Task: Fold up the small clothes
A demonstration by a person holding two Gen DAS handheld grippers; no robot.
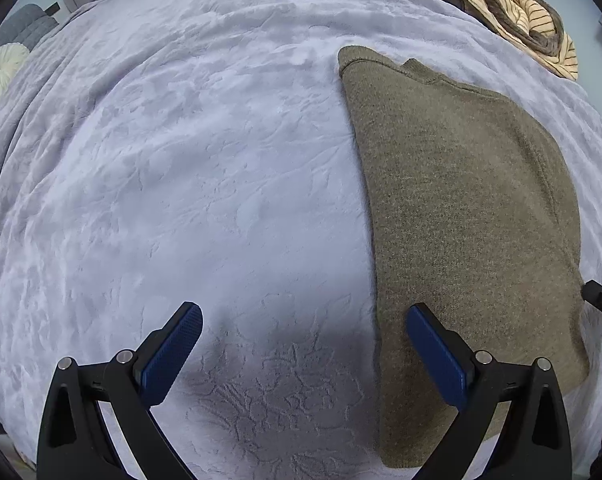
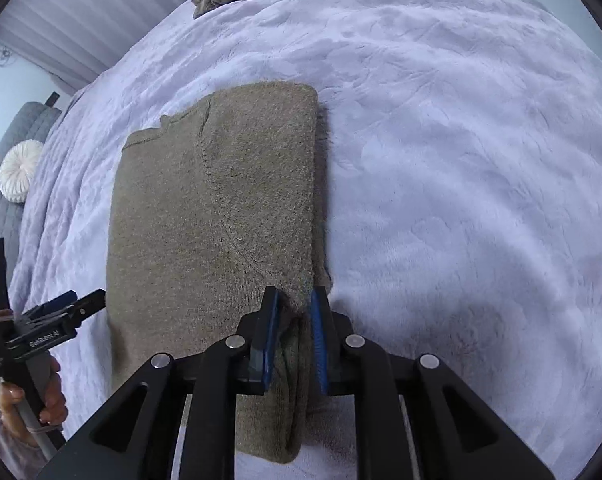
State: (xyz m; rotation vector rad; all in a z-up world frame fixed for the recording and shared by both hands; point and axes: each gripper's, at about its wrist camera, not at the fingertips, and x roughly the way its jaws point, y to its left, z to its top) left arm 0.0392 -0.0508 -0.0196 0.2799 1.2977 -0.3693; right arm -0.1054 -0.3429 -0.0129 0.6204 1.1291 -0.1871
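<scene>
Blue pads of the right tongs (image 2: 295, 302) sit nearest the lens, pinched on a bunched near corner of the sweater (image 2: 217, 208), so these tongs are closed on knit, with a fold of it gathered between the jaws. Left tongs (image 1: 303, 322) stand wide open and empty, hovering above the blanket (image 1: 181, 160) with one pad over the sweater's left edge; in the right view they show at the far left, held in a hand (image 2: 41, 400).

That olive sweater lies on the bed as a long, neat rectangle, already folded lengthwise, with a sleeve seam curving across its top layer. A heap of other clothes (image 1: 521, 16) waits at the far edge of the bed, well apart from it, and a round cushion (image 2: 19, 170) lies off to the side.

By my reading, the step in hand is the crosswise fold: carrying the near end up and over to the far end. To do it well, the left tongs should take the other near corner before any big lift, so both corners rise together and the edge stays straight. One-sided pulling would likely skew the rectangle and drag the under layers out of line. Grip all layers, not just the top one. Lift only high enough to clear, move away along the sweater's length, and set the edge down square with the far end before letting go.
</scene>
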